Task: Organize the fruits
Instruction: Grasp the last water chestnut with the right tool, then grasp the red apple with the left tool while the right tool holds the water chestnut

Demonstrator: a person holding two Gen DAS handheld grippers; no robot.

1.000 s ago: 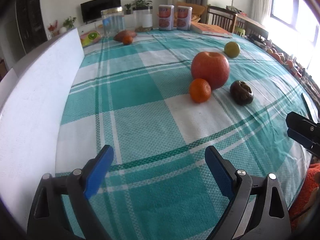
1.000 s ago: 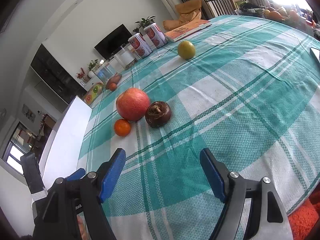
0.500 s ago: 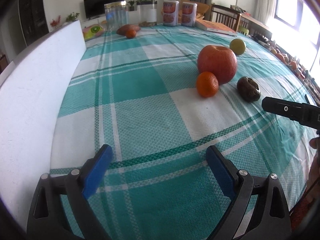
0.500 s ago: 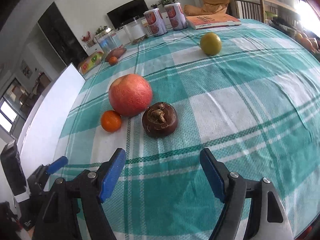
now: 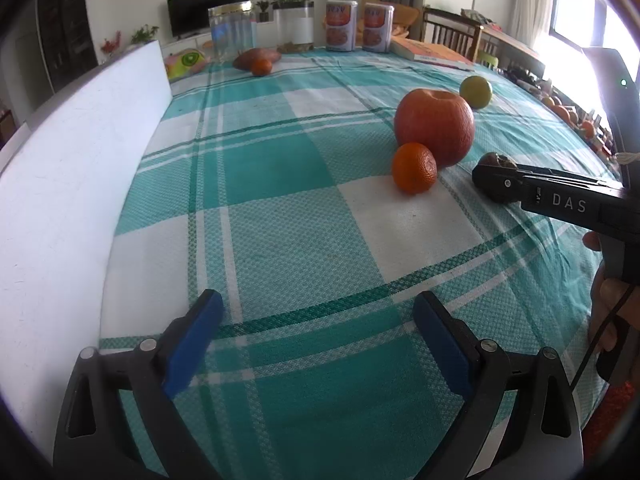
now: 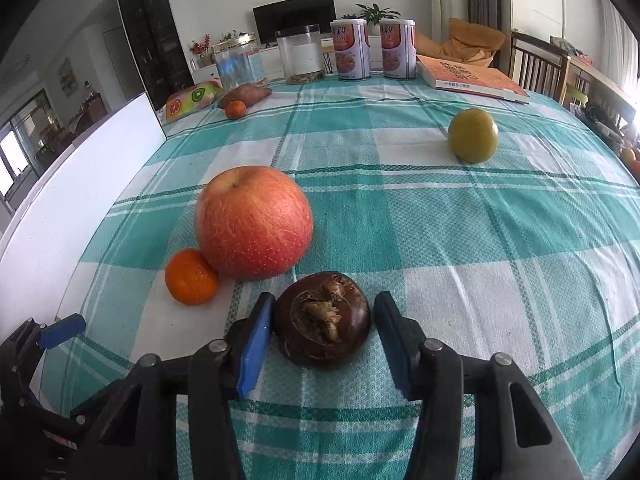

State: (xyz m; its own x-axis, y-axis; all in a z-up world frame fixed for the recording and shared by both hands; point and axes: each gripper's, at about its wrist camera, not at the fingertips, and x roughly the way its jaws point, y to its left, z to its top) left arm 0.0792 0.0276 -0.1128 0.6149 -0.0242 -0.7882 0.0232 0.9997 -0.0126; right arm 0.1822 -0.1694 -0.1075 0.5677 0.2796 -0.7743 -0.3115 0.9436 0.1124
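Note:
A dark brown round fruit [image 6: 322, 317] lies on the checked tablecloth between the fingers of my right gripper [image 6: 322, 334]. The jaws stand close on both its sides; contact is unclear. A big red apple [image 6: 253, 222] and a small orange mandarin [image 6: 191, 277] sit just behind and to the left, touching each other. A green-yellow fruit [image 6: 473, 140] lies further back right. My left gripper [image 5: 316, 338] is open and empty above the cloth. In the left wrist view the right gripper's finger [image 5: 532, 190] covers most of the brown fruit [image 5: 498, 159], beside the apple [image 5: 435, 126] and mandarin [image 5: 413, 167].
A white board [image 5: 68, 184] runs along the table's left edge. At the far end stand two tins [image 6: 350, 49], two clear jars [image 6: 301, 55], a book [image 6: 472, 76], a sweet potato [image 6: 244, 95] with a small orange [image 6: 235, 109], and a fruit-print pouch [image 6: 192, 98].
My right gripper has moved forward to the brown fruit and its jaws have narrowed around it. The left gripper has stayed nearly still and open.

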